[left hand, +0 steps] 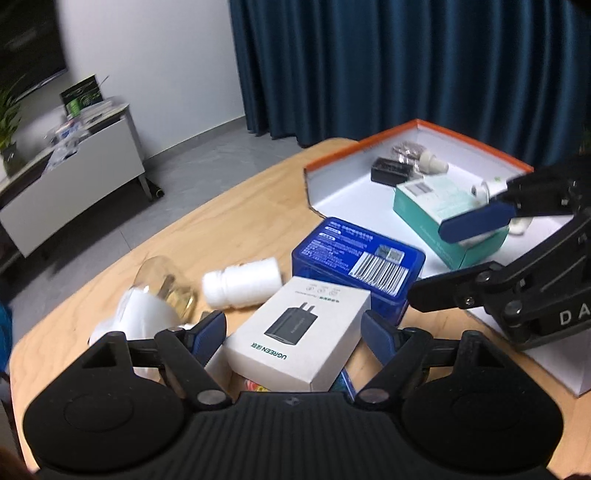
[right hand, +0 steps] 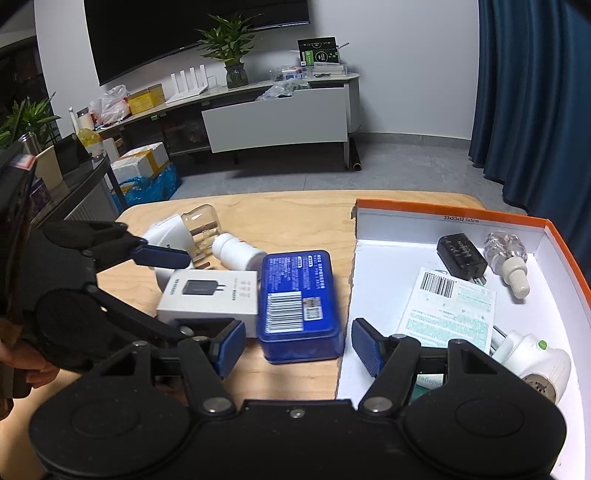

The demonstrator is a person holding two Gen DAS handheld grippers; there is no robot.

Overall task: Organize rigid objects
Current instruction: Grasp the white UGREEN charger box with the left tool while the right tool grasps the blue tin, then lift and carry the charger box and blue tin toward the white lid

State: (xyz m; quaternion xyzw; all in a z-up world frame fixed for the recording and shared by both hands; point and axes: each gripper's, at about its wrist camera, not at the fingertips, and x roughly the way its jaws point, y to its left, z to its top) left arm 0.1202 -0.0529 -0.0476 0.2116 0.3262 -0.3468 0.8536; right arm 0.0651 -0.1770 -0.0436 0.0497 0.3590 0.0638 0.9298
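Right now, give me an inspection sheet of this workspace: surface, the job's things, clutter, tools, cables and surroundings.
Surface: wooden table, rounded corners.
Job's things: orange-rimmed white box holds a black charger, dropper bottle, teal carton and white plug-in device. Outside it: blue tin, white UGREEN charger box, white pill bottle, clear-capped plug-in unit.
Clutter: something colourful partly hidden under the charger box.
Tools: left tool open, astride the charger box, pads clear; right tool open, holding nothing, at the box's edge.
Cables: nothing seen.
Surroundings: blue curtain, television, cabinet, potted plants.
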